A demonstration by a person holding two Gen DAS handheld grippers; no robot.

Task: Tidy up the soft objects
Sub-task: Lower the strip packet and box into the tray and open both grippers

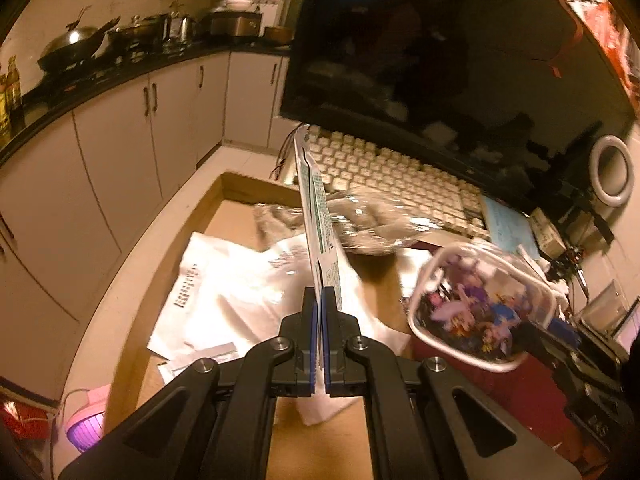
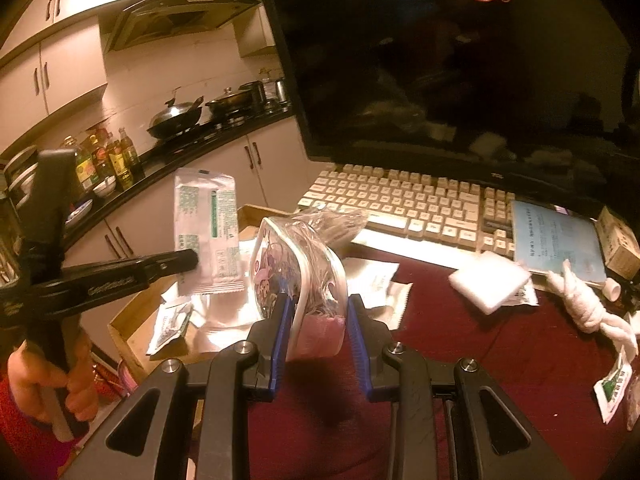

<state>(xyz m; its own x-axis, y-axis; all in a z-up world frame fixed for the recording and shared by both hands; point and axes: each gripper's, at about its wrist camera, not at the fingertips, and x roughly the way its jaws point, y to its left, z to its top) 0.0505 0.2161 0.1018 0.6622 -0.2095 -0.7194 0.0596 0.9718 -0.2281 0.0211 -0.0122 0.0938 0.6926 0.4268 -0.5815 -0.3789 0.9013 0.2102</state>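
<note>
My left gripper [image 1: 321, 296] is shut on the bottom edge of a flat white sachet with green print [image 1: 316, 208]. The sachet stands upright and edge-on above an open cardboard box [image 1: 248, 188]. In the right wrist view the same sachet [image 2: 208, 232] hangs face-on from the left gripper [image 2: 191, 259], with a person's hand [image 2: 60, 380] on the grip. My right gripper [image 2: 318, 304] is shut on a clear pouch with white trim and cartoon print [image 2: 296, 264], held above the dark red tablecloth beside the box. The pouch [image 1: 480, 308] also shows at the right of the left wrist view.
Several white packets [image 1: 224, 292] lie in the box. Behind stand a cream keyboard [image 2: 420, 204] and a dark monitor [image 2: 440, 60]. A white sponge [image 2: 488, 284], a blue booklet [image 2: 556, 236], a white cloth figure [image 2: 588, 308] and a green-printed sachet [image 2: 612, 388] lie on the cloth. Kitchen cabinets stand to the left.
</note>
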